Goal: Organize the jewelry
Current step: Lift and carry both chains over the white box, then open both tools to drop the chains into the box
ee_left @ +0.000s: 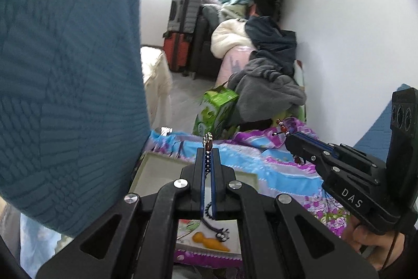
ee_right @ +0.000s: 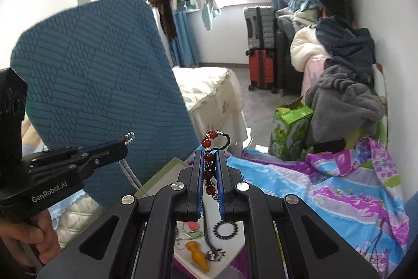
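Both grippers carry jewelry: left gripper (ee_left: 208,152) clenched on a silver bead chain (ee_left: 208,141), right gripper (ee_right: 210,161) on a red bead bracelet (ee_right: 209,161), likely bound next for the box (ee_left: 156,169).

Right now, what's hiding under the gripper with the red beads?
Under the right tool, which pinches the red bead bracelet, lie a black bead ring, an orange figure and a dark cord with a charm. The tool's frame covers whatever lies beside them.
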Motion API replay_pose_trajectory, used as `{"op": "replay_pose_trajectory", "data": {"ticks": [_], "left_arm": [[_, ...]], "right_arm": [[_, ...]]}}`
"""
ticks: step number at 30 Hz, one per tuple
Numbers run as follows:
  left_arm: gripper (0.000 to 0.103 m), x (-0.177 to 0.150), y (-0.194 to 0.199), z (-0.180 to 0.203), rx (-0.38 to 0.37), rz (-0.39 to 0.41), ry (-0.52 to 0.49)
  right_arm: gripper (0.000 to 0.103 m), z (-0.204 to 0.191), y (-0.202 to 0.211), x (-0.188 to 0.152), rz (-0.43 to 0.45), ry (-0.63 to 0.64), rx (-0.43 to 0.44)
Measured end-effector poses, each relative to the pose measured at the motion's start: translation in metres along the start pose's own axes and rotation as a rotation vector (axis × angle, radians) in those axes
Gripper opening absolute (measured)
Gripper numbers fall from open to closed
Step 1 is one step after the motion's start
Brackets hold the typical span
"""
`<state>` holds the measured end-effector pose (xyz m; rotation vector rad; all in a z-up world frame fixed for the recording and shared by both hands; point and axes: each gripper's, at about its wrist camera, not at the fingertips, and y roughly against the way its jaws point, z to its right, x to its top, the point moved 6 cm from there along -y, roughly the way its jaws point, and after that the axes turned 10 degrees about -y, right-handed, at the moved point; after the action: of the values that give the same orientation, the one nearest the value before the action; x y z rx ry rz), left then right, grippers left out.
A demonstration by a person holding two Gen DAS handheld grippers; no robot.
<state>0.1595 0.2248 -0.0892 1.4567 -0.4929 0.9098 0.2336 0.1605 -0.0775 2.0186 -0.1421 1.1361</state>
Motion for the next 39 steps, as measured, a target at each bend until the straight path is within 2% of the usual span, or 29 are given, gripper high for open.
{"op": "replay_pose_trajectory", "data": {"ticks": [7, 18, 23, 27, 28, 29, 30, 31, 32, 34, 39], "left_arm": [[0.002, -0.028, -0.032, -0.02, -0.001, -0.064, 0.043], [0.003, -0.075, -0.083, -0.027, -0.027, -0.192, 0.073], [0.003, -0.083, -0.091, -0.019, -0.039, -0.224, 0.047], [0.003, -0.078, -0.085, -0.018, -0.017, -0.222, 0.035], [0.006, -0.076, -0.083, -0.018, -0.009, -0.224, 0.033], [0.015, -0.072, -0.078, -0.017, -0.004, -0.217, 0.033], [0.022, -0.069, -0.077, -0.016, -0.002, -0.21, 0.035], [0.038, -0.065, -0.069, -0.015, 0.011, -0.194, 0.039], [0.051, -0.061, -0.063, -0.014, 0.026, -0.179, 0.038], [0.059, -0.052, -0.047, -0.01, 0.053, -0.146, 0.026], [0.06, -0.028, -0.002, 0.003, 0.075, -0.069, 0.005]], "right_arm": [[0.007, 0.004, -0.044, -0.032, -0.11, 0.019, -0.017], [0.008, 0.027, -0.098, -0.09, -0.29, 0.011, -0.069], [0.009, 0.032, -0.104, -0.099, -0.324, 0.001, -0.066], [0.013, 0.033, -0.094, -0.094, -0.31, -0.017, -0.053], [0.017, 0.033, -0.09, -0.091, -0.299, -0.019, -0.051], [0.024, 0.034, -0.083, -0.087, -0.284, -0.02, -0.049], [0.027, 0.034, -0.079, -0.083, -0.272, -0.02, -0.047], [0.027, 0.035, -0.073, -0.078, -0.257, -0.02, -0.042], [0.027, 0.036, -0.067, -0.073, -0.243, -0.021, -0.036], [0.027, 0.036, -0.052, -0.062, -0.208, -0.022, -0.032], [0.028, 0.031, -0.011, -0.031, -0.114, -0.019, -0.01]]}}
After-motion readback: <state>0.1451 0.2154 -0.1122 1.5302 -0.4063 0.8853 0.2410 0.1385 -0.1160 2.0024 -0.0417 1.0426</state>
